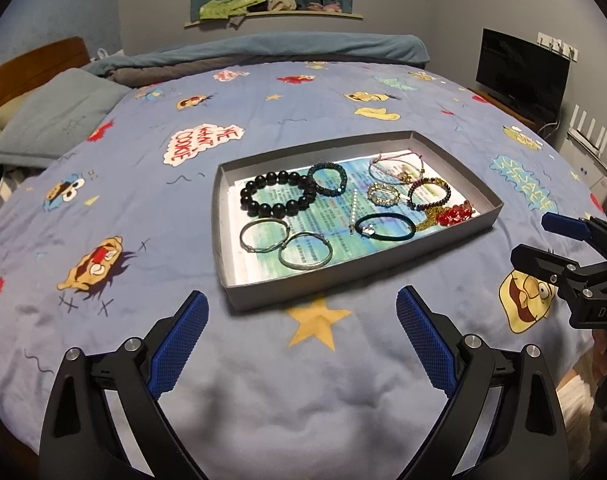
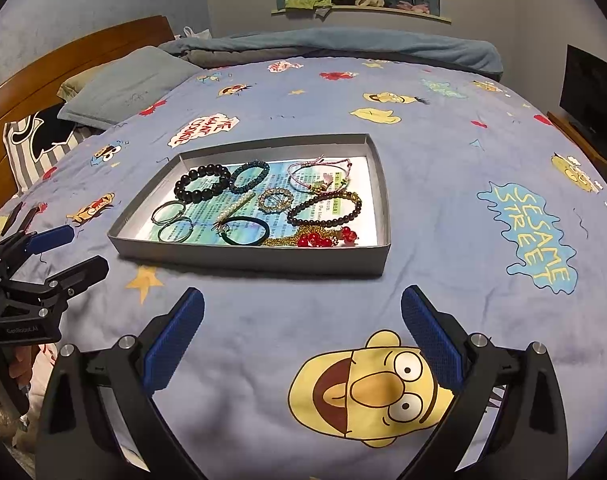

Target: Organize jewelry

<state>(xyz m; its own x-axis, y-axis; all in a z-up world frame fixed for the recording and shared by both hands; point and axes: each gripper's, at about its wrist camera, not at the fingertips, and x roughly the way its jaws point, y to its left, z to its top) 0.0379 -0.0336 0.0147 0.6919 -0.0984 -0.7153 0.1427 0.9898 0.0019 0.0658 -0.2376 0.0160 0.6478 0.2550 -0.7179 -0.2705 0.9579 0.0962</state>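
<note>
A shallow grey box [image 1: 459, 168] [image 2: 263, 259] lies on the bed with a printed sheet inside and several pieces of jewelry on it: a black bead bracelet [image 1: 279, 194] [image 2: 201, 184], two thin metal bangles [image 1: 305, 251] [image 2: 175, 228], a teal bracelet [image 1: 329, 179], a dark hair tie [image 1: 385, 227] [image 2: 245, 231], a rhinestone ring [image 1: 384, 193], a pearl clip [image 2: 233, 210] and red beads on gold chain [image 1: 453, 214] [image 2: 323, 239]. My left gripper [image 1: 301, 340] is open and empty, in front of the box. My right gripper [image 2: 303, 340] is open and empty, also short of the box.
The bed has a blue cartoon-print cover [image 1: 263, 380]. Pillows [image 2: 123, 88] and a wooden headboard [image 2: 63, 68] lie far left; a folded blanket [image 1: 283, 46] lies at the back. A monitor [image 1: 519, 76] stands at the right.
</note>
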